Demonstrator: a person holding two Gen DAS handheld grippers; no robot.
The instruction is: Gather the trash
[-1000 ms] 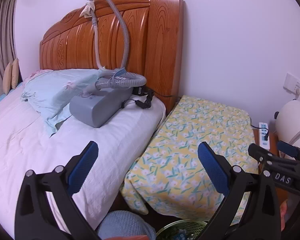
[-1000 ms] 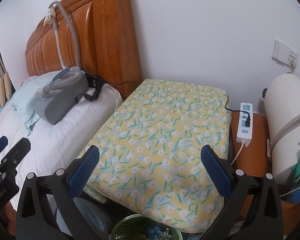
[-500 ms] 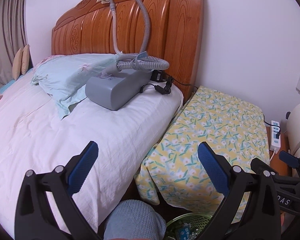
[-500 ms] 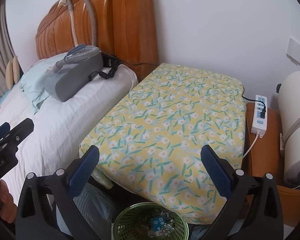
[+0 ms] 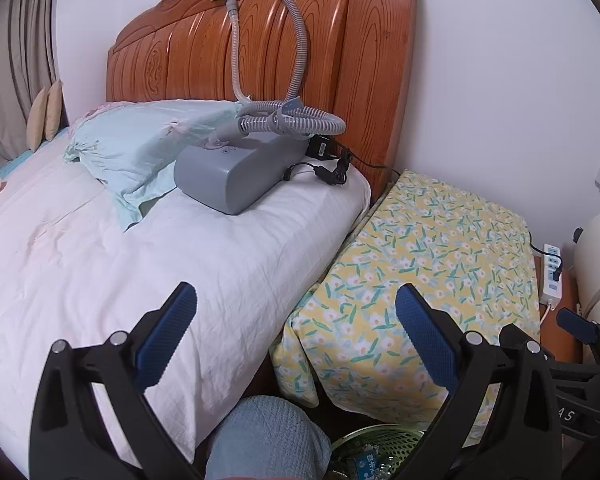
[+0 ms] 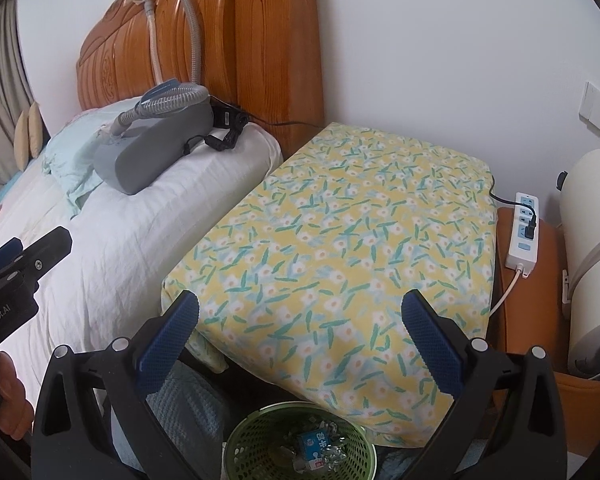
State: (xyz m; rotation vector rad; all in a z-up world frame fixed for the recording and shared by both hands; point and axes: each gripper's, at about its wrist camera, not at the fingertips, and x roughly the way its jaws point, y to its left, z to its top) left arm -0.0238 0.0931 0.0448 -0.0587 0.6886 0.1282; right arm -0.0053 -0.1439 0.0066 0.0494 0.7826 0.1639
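Observation:
A green mesh waste basket (image 6: 236, 446) stands on the floor below the yellow flowered table; it holds a blue-and-white carton (image 6: 314, 442) and crumpled wrappers. Its rim also shows in the left wrist view (image 5: 374, 436). My right gripper (image 6: 300, 326) is open and empty, above the basket and in front of the flowered table (image 6: 340, 232). My left gripper (image 5: 296, 318) is open and empty, over the bed's edge. No loose trash shows on the bed or the table.
A white bed (image 5: 100, 248) with a grey breathing machine (image 5: 236, 168), hose and a pale green pillow (image 5: 140, 148) lies left. A wooden headboard (image 5: 300, 52) stands behind. A power strip (image 6: 524, 228) and a white cylinder (image 6: 592, 248) are at right. A knee in blue fabric (image 5: 268, 440) is below.
Both grippers have swung left and tilted down: the bed fills more of the left view, and the green basket has come further into the right view. Both stay open.

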